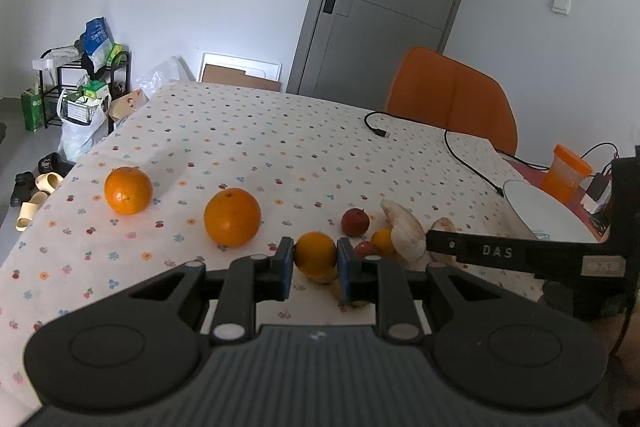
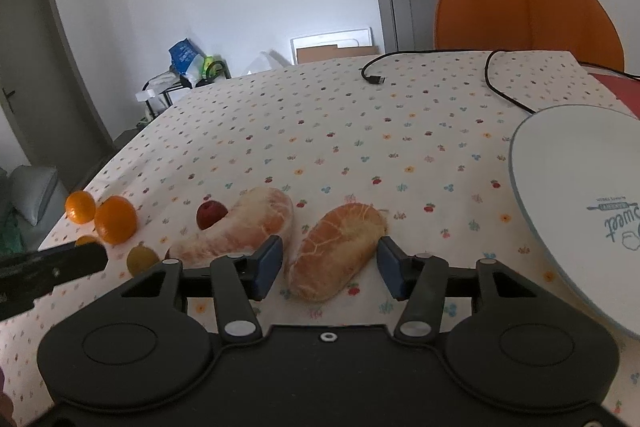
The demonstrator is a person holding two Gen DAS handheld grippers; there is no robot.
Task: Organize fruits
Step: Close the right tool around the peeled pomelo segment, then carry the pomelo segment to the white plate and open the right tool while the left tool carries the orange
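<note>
My left gripper (image 1: 315,259) is shut on a small orange kumquat-like fruit (image 1: 316,253) just above the cloth. Two large oranges (image 1: 232,222) (image 1: 128,190) lie to its left. A small red fruit (image 1: 355,222), another red one (image 1: 366,249) and a small orange fruit (image 1: 382,241) lie to its right, beside peeled citrus segments (image 1: 406,231). My right gripper (image 2: 330,267) is open, its jaws either side of one peeled segment (image 2: 336,251). A second segment (image 2: 244,227) lies left of it. A white plate (image 2: 576,203) sits at the right.
The table has a flowered cloth (image 2: 360,131). A black cable (image 2: 432,63) runs across its far side. An orange chair (image 2: 524,11) stands behind the table. An orange-lidded cup (image 1: 566,173) stands past the plate (image 1: 540,215). The table's left edge drops to a cluttered floor.
</note>
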